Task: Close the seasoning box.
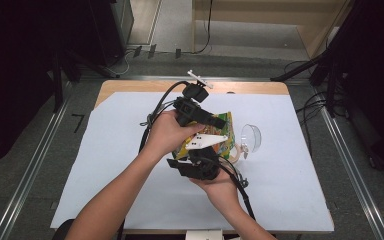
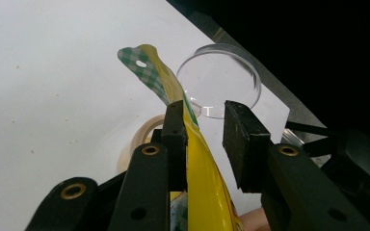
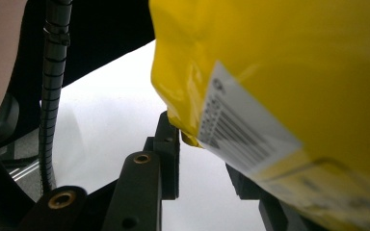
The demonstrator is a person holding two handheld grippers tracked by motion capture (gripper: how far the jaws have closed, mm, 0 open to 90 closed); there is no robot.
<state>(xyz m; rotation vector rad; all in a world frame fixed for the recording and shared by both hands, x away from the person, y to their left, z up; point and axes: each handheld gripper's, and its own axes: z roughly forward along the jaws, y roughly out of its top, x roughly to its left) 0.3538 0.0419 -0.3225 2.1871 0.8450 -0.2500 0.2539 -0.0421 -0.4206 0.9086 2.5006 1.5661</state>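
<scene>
Fingers [image 2: 243, 139] of the left gripper [image 2: 204, 139] stand apart, a yellow snack bag [image 2: 200, 178] running up between them; the bag lies against the left-hand pad, with a clear gap to the other. Bag's green-checked top edge [image 2: 147, 67] rises past the tips, twisted. Right gripper [image 3: 200, 159]: one finger [image 3: 166, 159] clear, the other mostly hidden behind the bag [image 3: 289, 72]; the bag's lower corner sits in the gap, but whether the pads clamp it, cannot tell. From above, both grippers meet over mid-table, left gripper [image 1: 215, 120] beyond, right gripper [image 1: 200, 162] nearer, bag [image 1: 220, 140] held up between them above the white table cover [image 1: 105, 165]. Clear plastic cup [image 1: 251, 137] lies on its side just right of the bag. Roll of tape [image 2: 142, 137] on the cover behind the bag.
</scene>
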